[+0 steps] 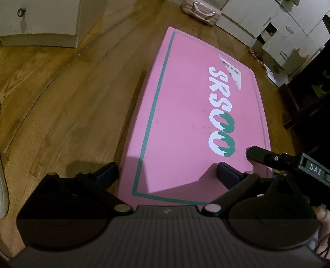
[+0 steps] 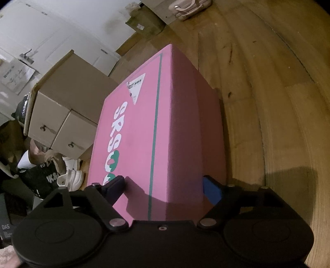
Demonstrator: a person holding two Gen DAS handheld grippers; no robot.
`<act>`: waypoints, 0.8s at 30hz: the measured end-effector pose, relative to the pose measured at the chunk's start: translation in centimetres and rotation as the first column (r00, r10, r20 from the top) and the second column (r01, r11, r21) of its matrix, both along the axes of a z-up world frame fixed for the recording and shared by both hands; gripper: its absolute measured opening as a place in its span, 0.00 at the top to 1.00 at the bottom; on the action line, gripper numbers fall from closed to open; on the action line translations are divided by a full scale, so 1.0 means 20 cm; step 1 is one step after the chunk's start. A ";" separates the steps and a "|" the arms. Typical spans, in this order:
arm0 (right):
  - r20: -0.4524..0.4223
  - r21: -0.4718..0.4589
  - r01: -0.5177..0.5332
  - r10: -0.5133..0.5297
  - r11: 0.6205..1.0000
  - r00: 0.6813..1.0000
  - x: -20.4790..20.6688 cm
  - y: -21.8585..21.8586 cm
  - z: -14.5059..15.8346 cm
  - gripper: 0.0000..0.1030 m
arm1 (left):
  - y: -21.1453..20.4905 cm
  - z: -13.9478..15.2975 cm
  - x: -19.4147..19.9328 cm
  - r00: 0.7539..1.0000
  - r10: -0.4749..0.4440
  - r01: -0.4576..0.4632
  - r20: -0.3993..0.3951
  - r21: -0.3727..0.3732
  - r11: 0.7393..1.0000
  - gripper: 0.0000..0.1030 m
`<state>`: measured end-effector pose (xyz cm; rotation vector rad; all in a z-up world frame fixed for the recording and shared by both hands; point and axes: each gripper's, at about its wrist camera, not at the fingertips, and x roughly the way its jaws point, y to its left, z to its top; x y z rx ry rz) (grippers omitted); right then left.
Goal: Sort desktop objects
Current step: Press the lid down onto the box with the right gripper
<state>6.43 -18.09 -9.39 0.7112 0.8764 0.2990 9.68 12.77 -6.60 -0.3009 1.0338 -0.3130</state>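
Left wrist view: left gripper point(image 1: 167, 173) spread wide over the pink box point(image 1: 191, 115), printed "SRSOO". Right gripper point(image 2: 165, 185) also open, straddling its near corner; cardboard boxes point(image 2: 68, 111) beyond its left finger.

pink box point(image 1: 185, 115): 1 | hand-held grippers point(image 1: 167, 175): 2 | suitcase point(image 1: 201, 9): 1

Print on white label point(image 1: 231, 72) upper right of pink box point(image 1: 185, 123): too small to read. Last letters of box lettering hidden behind left finger point(image 2: 115, 185) in right wrist view. Black bag point(image 2: 39, 181) at left edge, text cut off. Pale suitcase point(image 2: 189, 7) clipped by top edge.
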 end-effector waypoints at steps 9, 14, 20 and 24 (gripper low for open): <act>0.006 -0.003 0.026 -0.026 1.000 1.000 -0.02 0.01 0.05 0.17 | -0.04 0.07 -0.02 1.000 -0.012 0.011 0.014 0.029 1.000 0.00; 0.010 -0.022 0.027 -0.027 0.999 1.000 -0.01 0.02 0.08 0.17 | -0.03 0.08 -0.02 1.000 -0.006 0.005 0.021 0.022 1.000 0.00; 0.004 -0.027 0.036 -0.036 0.999 0.999 -0.01 0.03 0.11 0.17 | -0.06 0.11 -0.01 1.000 -0.003 0.001 0.022 0.052 0.999 0.00; 0.005 -0.045 0.052 -0.051 0.998 0.999 0.00 0.04 0.11 0.18 | -0.15 0.13 0.00 0.995 -0.066 0.052 0.074 0.170 0.984 0.01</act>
